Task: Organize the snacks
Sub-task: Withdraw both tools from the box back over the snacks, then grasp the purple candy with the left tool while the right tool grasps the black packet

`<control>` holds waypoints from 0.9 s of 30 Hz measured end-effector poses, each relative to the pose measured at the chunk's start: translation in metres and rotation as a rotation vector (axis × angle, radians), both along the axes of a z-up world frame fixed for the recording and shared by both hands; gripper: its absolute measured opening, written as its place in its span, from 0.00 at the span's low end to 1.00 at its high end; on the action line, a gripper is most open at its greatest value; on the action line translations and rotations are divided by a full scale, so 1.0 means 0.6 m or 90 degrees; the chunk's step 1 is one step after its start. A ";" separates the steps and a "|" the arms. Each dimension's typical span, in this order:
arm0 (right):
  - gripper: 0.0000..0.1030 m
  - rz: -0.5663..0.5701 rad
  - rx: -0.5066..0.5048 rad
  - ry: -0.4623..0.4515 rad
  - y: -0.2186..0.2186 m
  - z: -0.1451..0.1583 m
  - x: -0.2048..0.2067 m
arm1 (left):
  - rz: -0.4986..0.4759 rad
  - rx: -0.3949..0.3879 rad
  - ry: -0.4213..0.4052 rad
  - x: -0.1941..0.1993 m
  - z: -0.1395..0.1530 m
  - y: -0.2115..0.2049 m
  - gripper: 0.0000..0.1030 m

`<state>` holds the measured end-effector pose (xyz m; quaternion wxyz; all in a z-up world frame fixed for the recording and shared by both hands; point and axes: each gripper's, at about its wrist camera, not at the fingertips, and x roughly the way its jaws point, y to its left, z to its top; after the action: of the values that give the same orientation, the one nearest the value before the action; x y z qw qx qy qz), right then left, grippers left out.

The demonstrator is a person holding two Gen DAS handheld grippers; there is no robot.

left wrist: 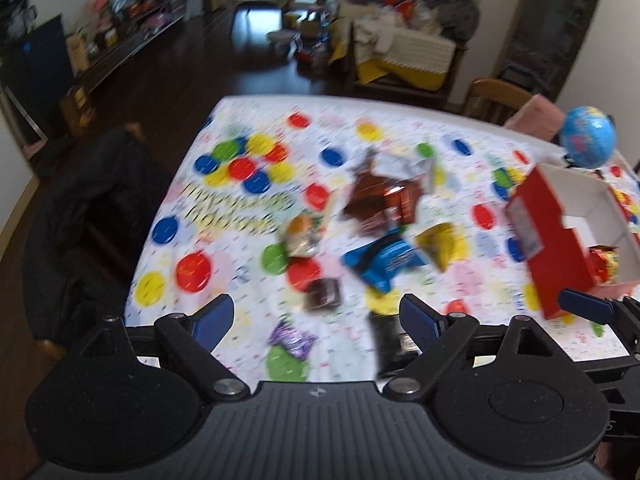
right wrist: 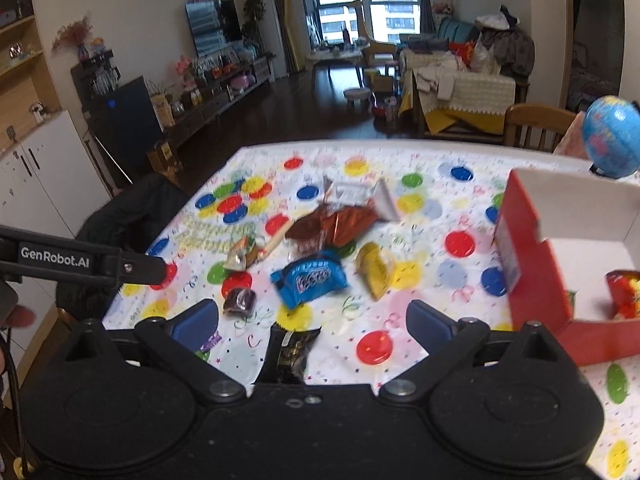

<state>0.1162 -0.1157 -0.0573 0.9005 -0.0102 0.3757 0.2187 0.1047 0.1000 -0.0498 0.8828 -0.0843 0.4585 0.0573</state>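
Several snack packets lie loose on the dotted tablecloth: a blue packet (right wrist: pixel 308 280) (left wrist: pixel 384 260), a yellow one (right wrist: pixel 376 270) (left wrist: pixel 440 244), a brown foil one (right wrist: pixel 332 224) (left wrist: pixel 376 200), a small dark one (right wrist: pixel 239 302) (left wrist: pixel 324 294), a black one (right wrist: pixel 292 350) (left wrist: pixel 386 338) and a purple one (left wrist: pixel 290 338). A red box (right wrist: pixel 532 272) (left wrist: pixel 540 240) with a white inside stands at the right and holds a red-yellow snack (right wrist: pixel 626 294) (left wrist: pixel 604 266). My left gripper (left wrist: pixel 316 316) and my right gripper (right wrist: pixel 312 320) are both open and empty, above the near packets.
A blue globe (right wrist: pixel 612 136) (left wrist: pixel 588 136) stands behind the box. A dark jacket hangs on a chair (right wrist: pixel 132 216) at the table's left edge; a wooden chair (right wrist: pixel 536 124) stands at the far right. The left gripper's arm (right wrist: pixel 80 262) shows at the left.
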 end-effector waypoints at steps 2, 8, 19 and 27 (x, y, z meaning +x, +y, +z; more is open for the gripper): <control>0.94 0.000 -0.009 0.017 0.014 -0.018 0.008 | 0.010 -0.004 0.022 0.008 -0.022 0.016 0.88; 0.86 0.015 -0.042 0.056 0.049 -0.070 0.027 | 0.022 -0.019 0.078 0.038 -0.092 0.035 0.88; 0.73 0.048 -0.083 0.108 0.089 -0.131 0.060 | 0.006 -0.033 0.151 0.077 -0.179 0.038 0.87; 0.68 0.054 -0.089 0.133 0.100 -0.154 0.073 | -0.007 -0.058 0.155 0.078 -0.201 0.048 0.67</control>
<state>0.1600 -0.0559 -0.1498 0.8436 -0.0658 0.4807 0.2300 0.1517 0.1286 -0.1707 0.8162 -0.1142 0.5648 0.0410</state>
